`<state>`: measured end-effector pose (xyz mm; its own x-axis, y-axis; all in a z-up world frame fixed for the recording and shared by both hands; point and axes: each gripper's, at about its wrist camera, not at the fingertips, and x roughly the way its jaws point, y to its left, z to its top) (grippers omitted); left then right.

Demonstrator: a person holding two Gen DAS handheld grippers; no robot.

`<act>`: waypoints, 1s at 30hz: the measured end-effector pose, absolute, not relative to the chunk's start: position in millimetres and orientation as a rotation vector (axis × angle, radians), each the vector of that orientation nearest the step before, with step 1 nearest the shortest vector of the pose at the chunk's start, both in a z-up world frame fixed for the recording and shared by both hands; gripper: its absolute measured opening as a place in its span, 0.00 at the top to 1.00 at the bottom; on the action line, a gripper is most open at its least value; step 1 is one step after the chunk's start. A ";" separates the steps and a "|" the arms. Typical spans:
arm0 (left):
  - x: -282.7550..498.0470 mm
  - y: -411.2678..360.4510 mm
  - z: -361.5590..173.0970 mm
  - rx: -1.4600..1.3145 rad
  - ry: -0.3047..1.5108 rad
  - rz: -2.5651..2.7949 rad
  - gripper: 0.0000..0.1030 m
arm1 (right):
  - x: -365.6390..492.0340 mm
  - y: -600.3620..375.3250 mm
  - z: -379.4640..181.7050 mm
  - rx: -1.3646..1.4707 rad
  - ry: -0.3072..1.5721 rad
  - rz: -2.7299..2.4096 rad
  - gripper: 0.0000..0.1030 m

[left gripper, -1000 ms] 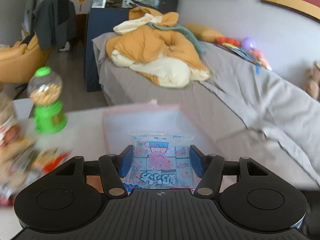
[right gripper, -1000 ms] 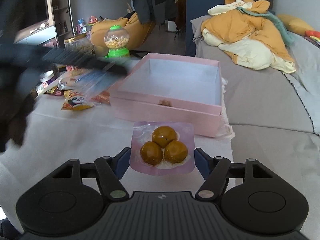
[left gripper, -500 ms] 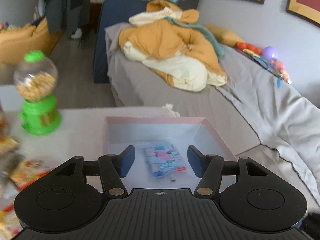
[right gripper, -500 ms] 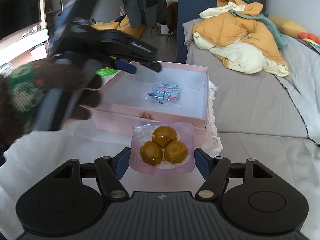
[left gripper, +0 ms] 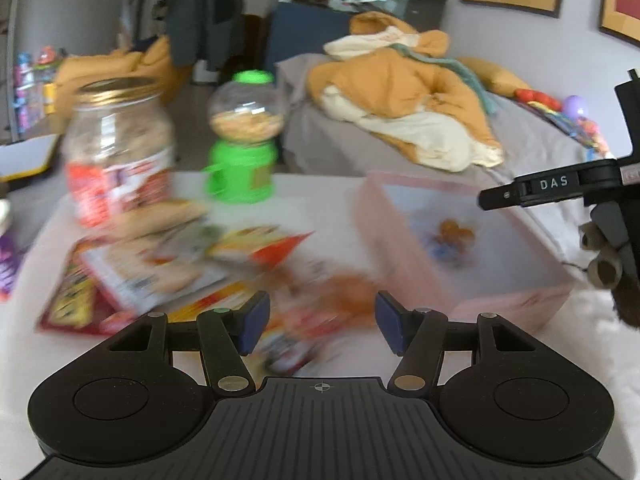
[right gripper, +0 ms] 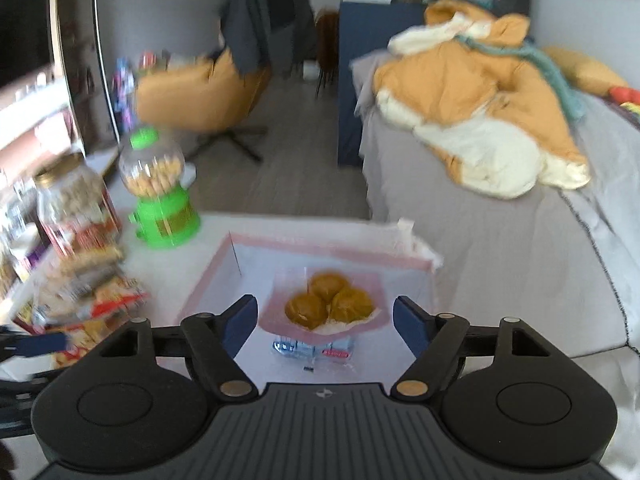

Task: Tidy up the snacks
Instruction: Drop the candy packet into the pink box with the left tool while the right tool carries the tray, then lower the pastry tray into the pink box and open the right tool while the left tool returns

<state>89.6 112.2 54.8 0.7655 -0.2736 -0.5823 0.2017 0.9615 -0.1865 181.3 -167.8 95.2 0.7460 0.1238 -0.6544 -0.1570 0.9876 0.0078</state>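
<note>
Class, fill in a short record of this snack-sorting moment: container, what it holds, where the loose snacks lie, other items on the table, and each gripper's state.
container: pink box
holds: pack of three brown buns, blue packet partly under it
loose snacks: pile beside the box
other items: green candy dispenser, glass jar
left gripper: open, empty
right gripper: opening, above the box, fingers clear of the buns
</note>
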 end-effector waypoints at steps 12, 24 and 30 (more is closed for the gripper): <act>57.2 144.8 30.2 -0.178 0.645 -0.241 0.38 | 186.4 -64.4 85.6 -0.088 0.783 0.348 0.21; 29.9 203.1 28.4 -0.298 0.607 -0.132 0.38 | 184.7 31.1 40.7 -0.230 0.972 0.385 0.69; 26.8 191.7 35.5 -0.295 0.596 -0.168 0.38 | 134.4 12.1 43.4 -0.200 1.011 0.509 0.69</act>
<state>26.8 191.7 35.5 0.8157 -0.2394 -0.5266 0.0704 0.9446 -0.3205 134.4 12.1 43.4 0.4272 0.3136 -0.8480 -0.4945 0.8663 0.0712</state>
